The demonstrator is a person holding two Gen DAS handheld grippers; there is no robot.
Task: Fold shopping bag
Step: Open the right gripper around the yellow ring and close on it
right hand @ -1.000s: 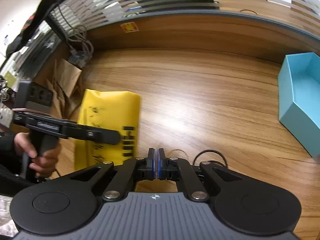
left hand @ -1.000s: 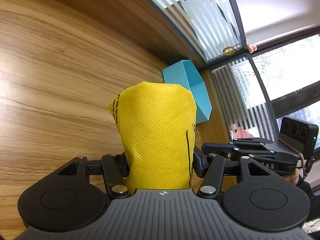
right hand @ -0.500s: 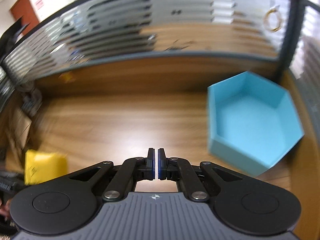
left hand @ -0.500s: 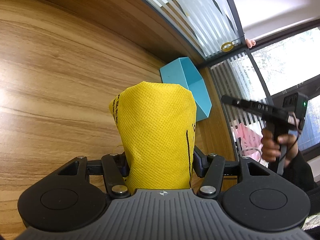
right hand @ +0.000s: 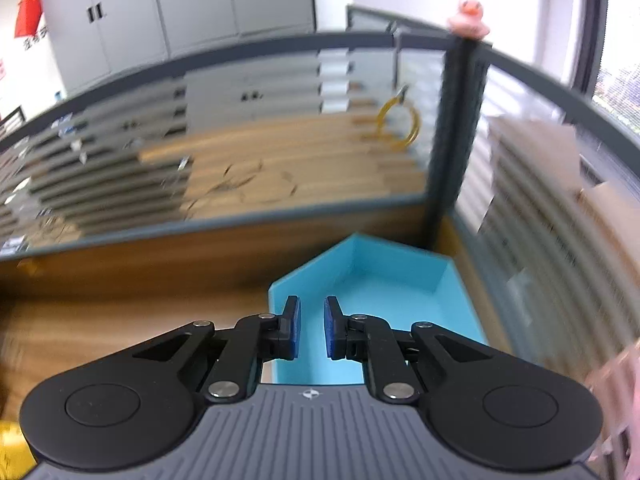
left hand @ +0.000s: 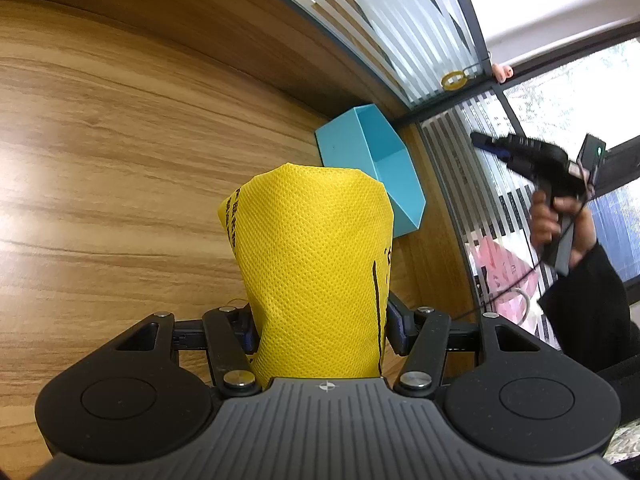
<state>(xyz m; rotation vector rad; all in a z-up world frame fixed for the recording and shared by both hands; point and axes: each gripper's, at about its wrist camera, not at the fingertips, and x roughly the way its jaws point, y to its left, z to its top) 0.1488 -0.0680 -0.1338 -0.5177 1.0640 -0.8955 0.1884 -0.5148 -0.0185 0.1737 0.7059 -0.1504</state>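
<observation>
Yellow bag [left hand: 316, 264], black print unreadable, pinched by left tool [left hand: 320, 328]; right tool [right hand: 311, 330] opening, empty.

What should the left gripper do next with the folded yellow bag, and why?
Probably carry the yellow bag toward the blue box and set it inside. The left gripper grips the bag, already folded compact; the box stands open just beyond it; the right gripper, jaws opening, holds nothing.

A wood-grain counter [left hand: 120, 128] meets a frosted, striped glass partition [right hand: 248, 128] in a dark frame. Grey cabinets [right hand: 180, 12] line the white wall behind; daylight enters through a window [left hand: 568, 92].
</observation>
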